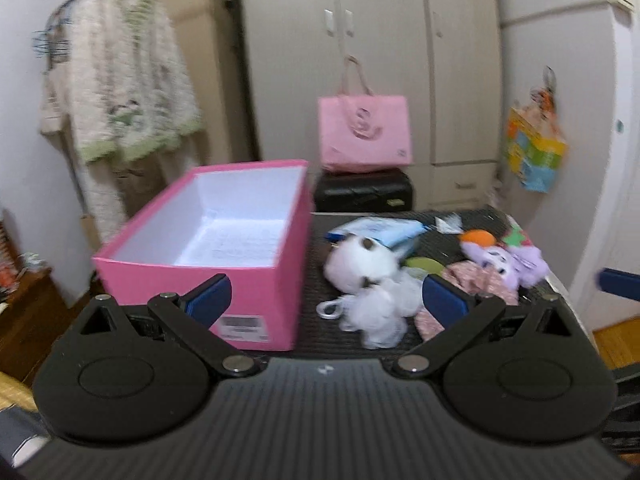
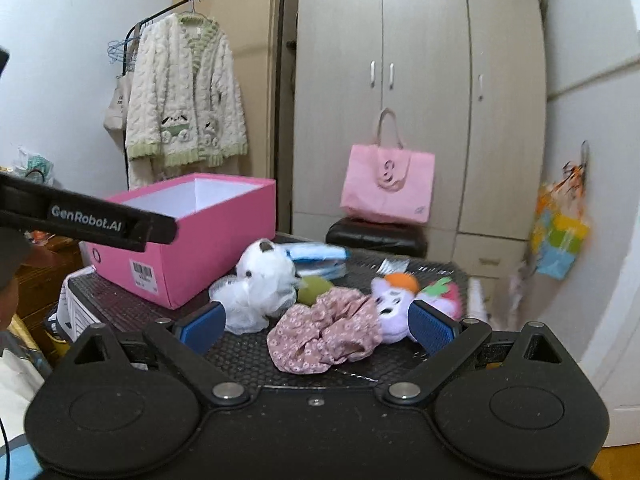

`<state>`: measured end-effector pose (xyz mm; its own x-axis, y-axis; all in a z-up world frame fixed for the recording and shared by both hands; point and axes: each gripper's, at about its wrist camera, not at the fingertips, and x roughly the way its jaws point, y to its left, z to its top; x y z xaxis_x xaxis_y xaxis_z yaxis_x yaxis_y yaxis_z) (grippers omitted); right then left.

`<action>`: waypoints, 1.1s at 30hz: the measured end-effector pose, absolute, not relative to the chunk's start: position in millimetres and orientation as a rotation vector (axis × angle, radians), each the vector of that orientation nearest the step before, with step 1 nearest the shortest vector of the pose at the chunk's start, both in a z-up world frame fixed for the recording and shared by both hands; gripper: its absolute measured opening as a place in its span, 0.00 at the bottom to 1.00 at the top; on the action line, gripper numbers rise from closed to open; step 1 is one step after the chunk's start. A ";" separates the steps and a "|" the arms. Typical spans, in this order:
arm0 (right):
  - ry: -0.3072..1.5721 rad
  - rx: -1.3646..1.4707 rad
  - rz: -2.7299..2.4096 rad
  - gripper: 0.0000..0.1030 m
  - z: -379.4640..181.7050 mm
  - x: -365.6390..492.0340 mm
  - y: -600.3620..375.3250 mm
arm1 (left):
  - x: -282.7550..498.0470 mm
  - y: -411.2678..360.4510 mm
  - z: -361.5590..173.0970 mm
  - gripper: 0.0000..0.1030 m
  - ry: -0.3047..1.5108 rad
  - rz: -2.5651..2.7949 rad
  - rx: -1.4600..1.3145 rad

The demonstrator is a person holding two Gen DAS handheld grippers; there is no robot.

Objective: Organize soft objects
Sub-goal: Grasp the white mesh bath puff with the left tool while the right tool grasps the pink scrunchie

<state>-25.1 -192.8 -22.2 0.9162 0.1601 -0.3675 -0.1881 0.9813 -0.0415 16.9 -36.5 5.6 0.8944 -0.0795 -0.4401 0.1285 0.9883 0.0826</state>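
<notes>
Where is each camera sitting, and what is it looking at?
Left wrist view: sits on the left gripper, facing the open pink box and white plush toy; a blue fingertip of the other gripper shows at the right edge.
Right wrist view: sits on the right gripper, facing the floral scrunchie and purple plush toy; the left gripper's body crosses at left.
Both share the box, toys, pink bag and wardrobe.

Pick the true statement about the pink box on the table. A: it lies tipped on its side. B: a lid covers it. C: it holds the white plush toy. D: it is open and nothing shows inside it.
D: the pink box stands upright with no lid, and only its bare white interior shows, while the white plush toy lies outside on the table.
</notes>
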 end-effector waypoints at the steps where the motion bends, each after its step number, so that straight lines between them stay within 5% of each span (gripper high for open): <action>1: 0.369 -0.083 0.180 0.97 -27.7 -19.7 -192.5 | 22.3 -41.1 2.3 1.00 0.463 -0.125 0.117; 14: 0.434 -0.226 0.298 0.97 -63.5 62.6 -189.3 | 80.3 -73.0 -39.0 0.97 0.445 -0.325 0.097; 29: 0.593 -0.267 0.327 0.97 -90.4 90.8 -183.3 | 143.4 -69.0 -96.7 0.95 0.695 -0.244 0.014; 32: 0.580 -0.260 0.314 0.89 -91.7 85.3 -185.3 | 140.2 -68.2 -100.3 0.92 0.664 -0.243 0.012; 33: 0.578 -0.258 0.307 0.81 -90.9 86.6 -186.4 | 138.1 -67.8 -100.1 0.83 0.653 -0.239 0.013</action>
